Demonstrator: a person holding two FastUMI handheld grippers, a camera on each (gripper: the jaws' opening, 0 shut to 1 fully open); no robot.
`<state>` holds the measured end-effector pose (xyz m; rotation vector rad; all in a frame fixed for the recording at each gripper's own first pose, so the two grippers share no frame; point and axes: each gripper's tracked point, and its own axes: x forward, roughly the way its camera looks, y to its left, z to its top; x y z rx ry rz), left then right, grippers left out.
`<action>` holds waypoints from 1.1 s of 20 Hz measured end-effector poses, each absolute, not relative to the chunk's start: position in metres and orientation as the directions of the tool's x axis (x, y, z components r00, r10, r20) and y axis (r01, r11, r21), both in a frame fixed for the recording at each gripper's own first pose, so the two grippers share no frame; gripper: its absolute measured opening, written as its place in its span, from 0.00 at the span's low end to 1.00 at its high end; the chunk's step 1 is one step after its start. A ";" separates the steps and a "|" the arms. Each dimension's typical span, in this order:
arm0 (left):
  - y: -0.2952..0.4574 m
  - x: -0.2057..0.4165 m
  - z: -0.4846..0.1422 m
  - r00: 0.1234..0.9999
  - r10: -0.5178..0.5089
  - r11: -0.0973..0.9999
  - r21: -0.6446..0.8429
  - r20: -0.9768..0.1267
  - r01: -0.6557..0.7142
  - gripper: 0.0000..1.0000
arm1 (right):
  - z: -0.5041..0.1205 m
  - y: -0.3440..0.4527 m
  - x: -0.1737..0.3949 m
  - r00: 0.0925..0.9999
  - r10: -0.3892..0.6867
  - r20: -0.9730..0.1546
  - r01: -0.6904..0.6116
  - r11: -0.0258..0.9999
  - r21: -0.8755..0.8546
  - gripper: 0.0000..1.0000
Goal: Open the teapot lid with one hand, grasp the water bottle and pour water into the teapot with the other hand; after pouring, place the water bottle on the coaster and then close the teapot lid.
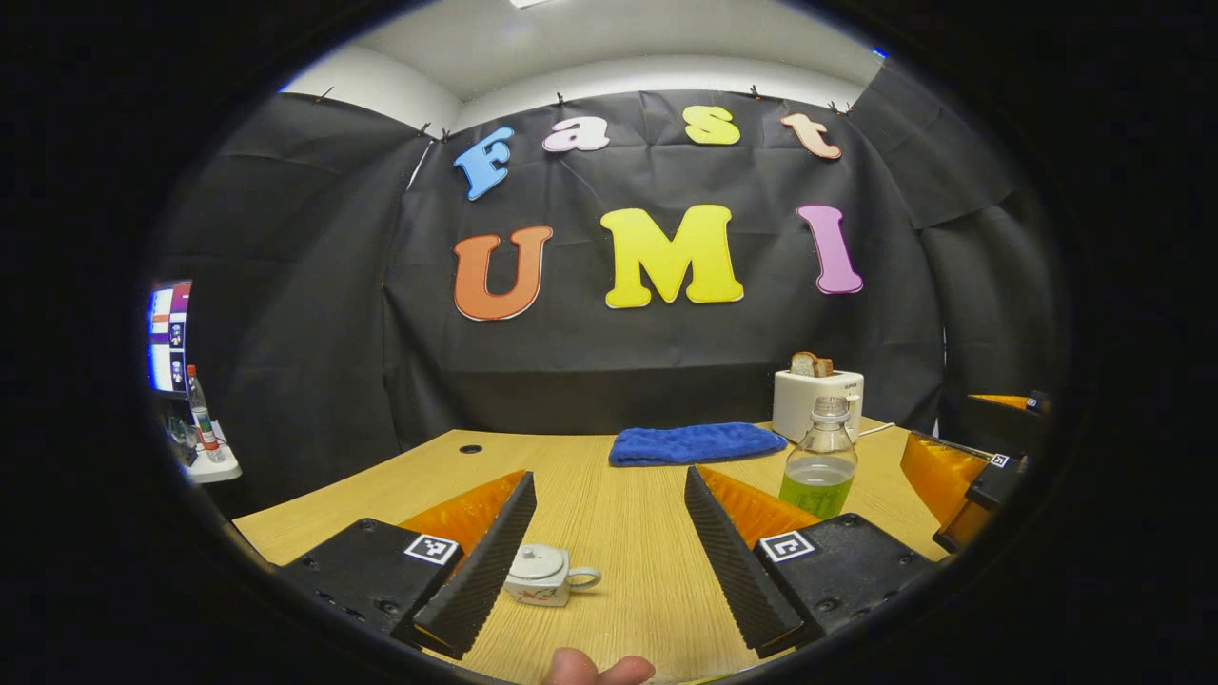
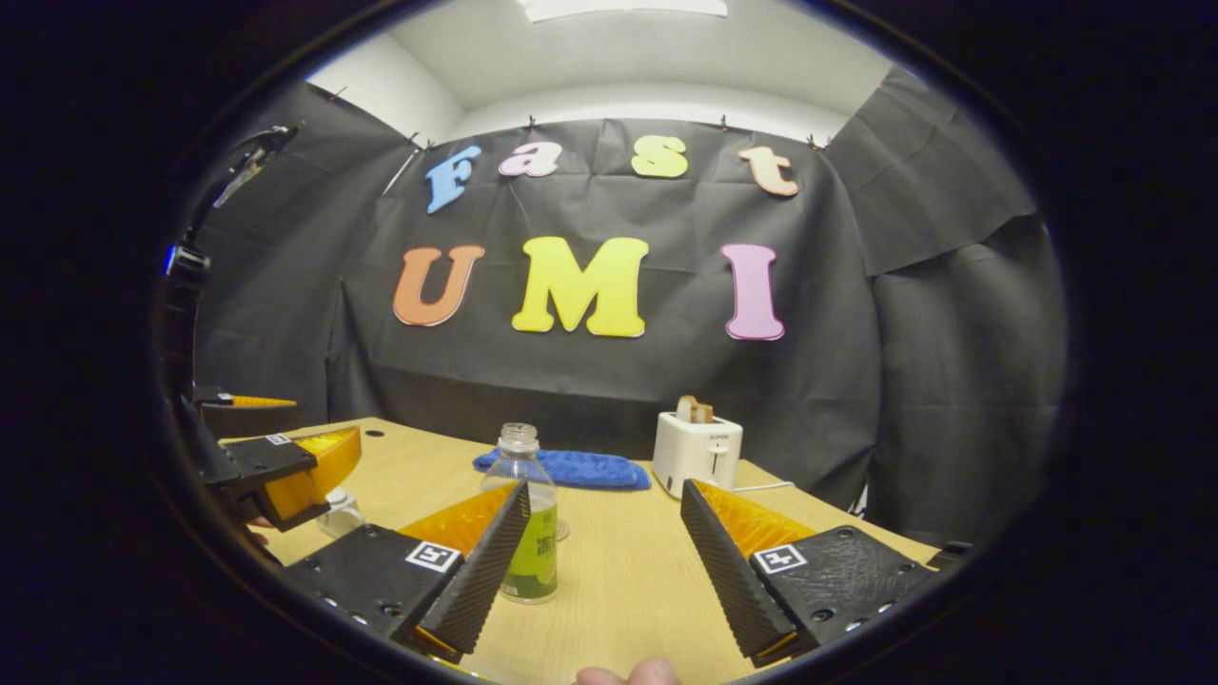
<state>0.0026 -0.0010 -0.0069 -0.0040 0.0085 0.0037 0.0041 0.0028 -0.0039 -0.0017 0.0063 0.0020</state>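
Left gripper spread wide above the table; a lidded teapot stands nearby, handle rightward. Right gripper likewise released. The uncapped water bottle stands upright, label unreadable. Beyond: blue towel, toaster.

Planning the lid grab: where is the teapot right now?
In the left gripper view the teapot sits on the wooden table, lid on, low between the open left gripper fingers, hugging the left finger; the water bottle stands farther right.
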 end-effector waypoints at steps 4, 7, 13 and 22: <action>-0.003 0.004 -0.008 1.000 0.004 1.000 -0.003 -0.009 -0.004 0.99 | -0.006 0.004 0.006 1.000 0.010 -0.009 -0.010 1.000 -0.005 0.95; -0.003 0.003 -0.006 1.000 0.003 1.000 -0.006 0.002 -0.003 0.99 | -0.005 0.004 0.007 1.000 0.012 -0.005 -0.012 1.000 -0.016 0.95; -0.006 0.002 0.001 0.999 0.018 1.000 0.009 0.036 -0.018 0.99 | -0.006 0.000 0.009 0.999 0.038 0.005 -0.038 0.999 -0.020 0.95; 0.037 -0.007 -0.036 0.997 0.072 0.997 -0.008 -0.018 -0.072 0.99 | -0.016 -0.017 0.007 0.999 0.048 0.006 -0.048 0.999 -0.012 0.95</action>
